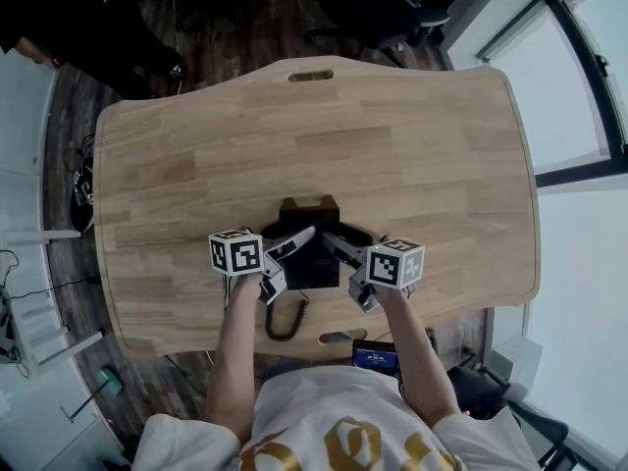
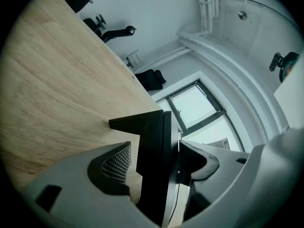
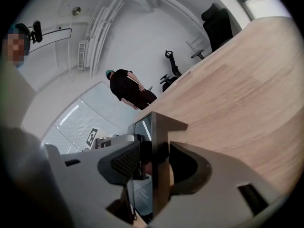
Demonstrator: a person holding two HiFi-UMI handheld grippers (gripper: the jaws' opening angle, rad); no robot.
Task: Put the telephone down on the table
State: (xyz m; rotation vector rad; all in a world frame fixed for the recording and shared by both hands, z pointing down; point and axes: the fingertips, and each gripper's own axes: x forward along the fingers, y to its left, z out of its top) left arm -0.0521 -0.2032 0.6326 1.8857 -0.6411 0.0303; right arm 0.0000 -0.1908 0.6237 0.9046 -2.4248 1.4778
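The black telephone (image 1: pixel 312 235) sits on the wooden table (image 1: pixel 392 145) near its front edge, and its coiled cord (image 1: pixel 287 320) trails toward me. My left gripper (image 1: pixel 294 245) is at its left side. In the left gripper view the telephone's edge (image 2: pixel 154 141) stands between the jaws of that gripper (image 2: pixel 154 158), with a sliver of table showing beside the meshed pad (image 2: pixel 121 159). It is open. My right gripper (image 1: pixel 334 248) flanks the right side. In the right gripper view both fingers of that gripper (image 3: pixel 154 158) lie against the telephone's edge (image 3: pixel 159 141), shut on it.
A person in dark clothes (image 1: pixel 98 18) stands beyond the table's far left corner, and office chairs (image 1: pixel 392 8) stand behind it. A handle slot (image 1: pixel 310 76) is cut at the far edge. A small device (image 1: pixel 376 358) lies at my lap. Windows (image 1: pixel 589 86) run along the right.
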